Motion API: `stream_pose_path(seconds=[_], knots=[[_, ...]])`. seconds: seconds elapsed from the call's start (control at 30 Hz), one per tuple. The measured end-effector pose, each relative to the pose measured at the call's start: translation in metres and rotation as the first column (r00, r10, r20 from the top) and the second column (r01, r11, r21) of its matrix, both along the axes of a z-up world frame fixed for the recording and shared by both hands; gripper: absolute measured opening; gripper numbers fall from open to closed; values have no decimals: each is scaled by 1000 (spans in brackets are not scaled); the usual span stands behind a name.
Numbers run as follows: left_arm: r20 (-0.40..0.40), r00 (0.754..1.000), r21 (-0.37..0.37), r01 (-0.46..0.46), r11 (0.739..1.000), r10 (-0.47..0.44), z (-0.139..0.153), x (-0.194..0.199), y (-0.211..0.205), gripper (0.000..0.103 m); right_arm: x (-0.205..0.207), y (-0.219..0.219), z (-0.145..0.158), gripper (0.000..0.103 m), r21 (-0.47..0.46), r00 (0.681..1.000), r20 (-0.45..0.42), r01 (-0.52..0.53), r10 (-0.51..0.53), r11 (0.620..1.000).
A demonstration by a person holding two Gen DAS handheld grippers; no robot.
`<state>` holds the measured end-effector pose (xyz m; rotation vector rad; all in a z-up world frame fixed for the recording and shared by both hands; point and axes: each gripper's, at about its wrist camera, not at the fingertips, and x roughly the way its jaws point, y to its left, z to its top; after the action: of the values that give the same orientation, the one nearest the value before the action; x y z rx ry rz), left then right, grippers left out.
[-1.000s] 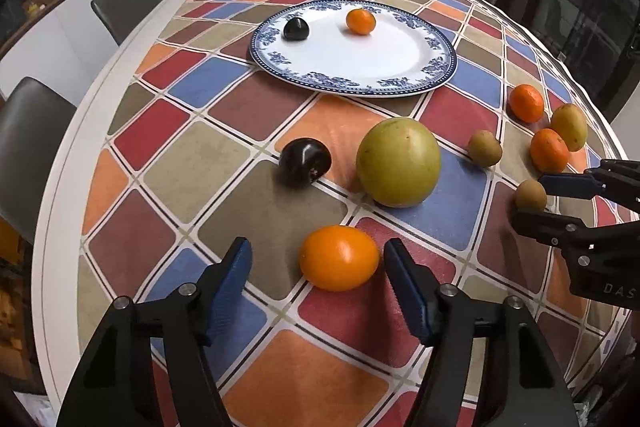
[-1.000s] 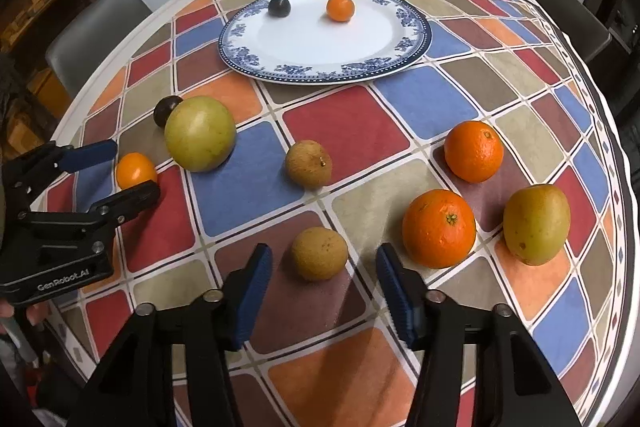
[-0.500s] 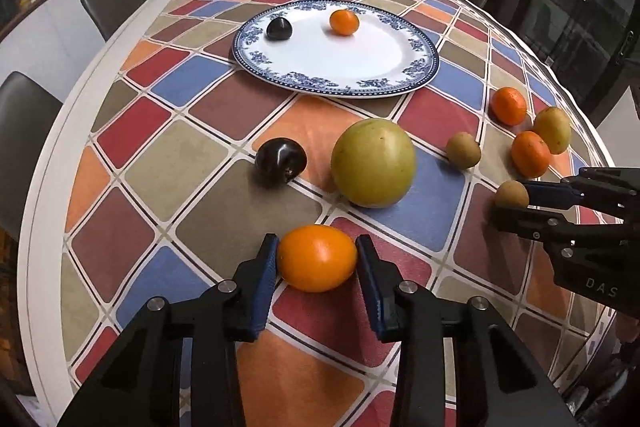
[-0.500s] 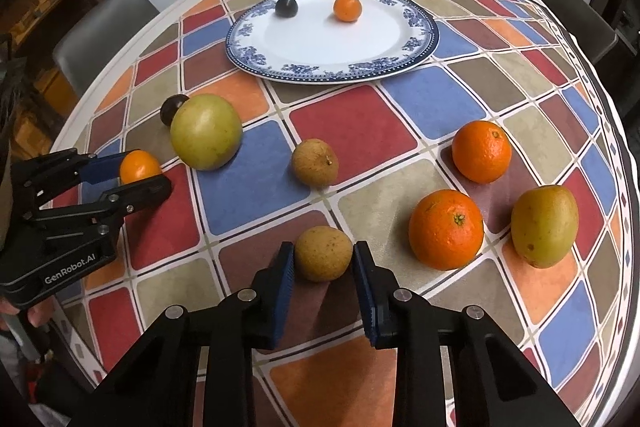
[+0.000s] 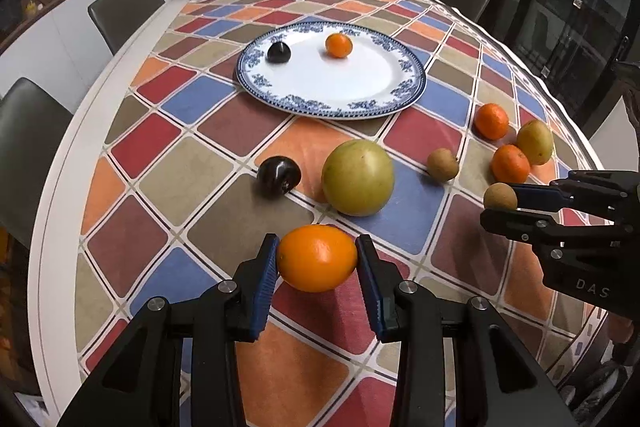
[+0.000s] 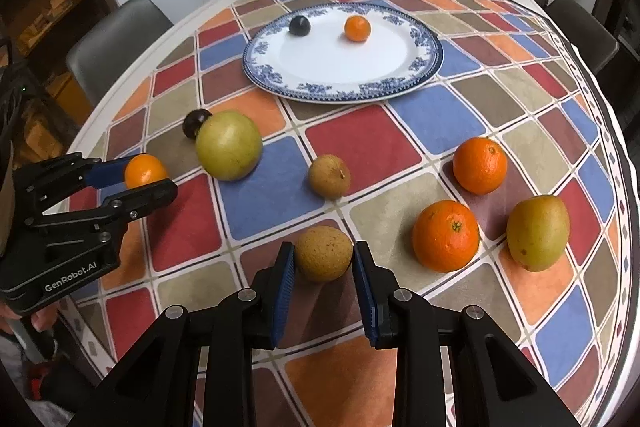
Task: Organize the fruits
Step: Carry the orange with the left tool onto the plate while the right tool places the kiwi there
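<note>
Checkered tablecloth (image 5: 224, 131); left hand-held gripper (image 5: 317, 259) clamping orange fruit (image 5: 317, 258) widthwise, right hand-held gripper (image 6: 323, 259) clamping brown fruit (image 6: 323, 253).

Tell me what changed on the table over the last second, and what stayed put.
Both grippers closed on fruit. The left gripper, open around the smooth orange fruit a second ago, now clamps it. The right gripper likewise shut on the small brown fruit. Neither fruit shows clearly lifted. The plate with its two fruits, the large green fruit and the other fruits stayed where they were.
</note>
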<state>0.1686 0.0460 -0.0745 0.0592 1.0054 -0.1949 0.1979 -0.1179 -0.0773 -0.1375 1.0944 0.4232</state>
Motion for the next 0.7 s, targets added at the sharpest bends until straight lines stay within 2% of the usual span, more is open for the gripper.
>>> stream_pose_path(seconds=[0.7], knots=[[161, 987, -8, 20, 1000, -19, 67, -9, -14, 38, -5, -9, 59, 30, 83, 990, 143, -22, 10, 996]])
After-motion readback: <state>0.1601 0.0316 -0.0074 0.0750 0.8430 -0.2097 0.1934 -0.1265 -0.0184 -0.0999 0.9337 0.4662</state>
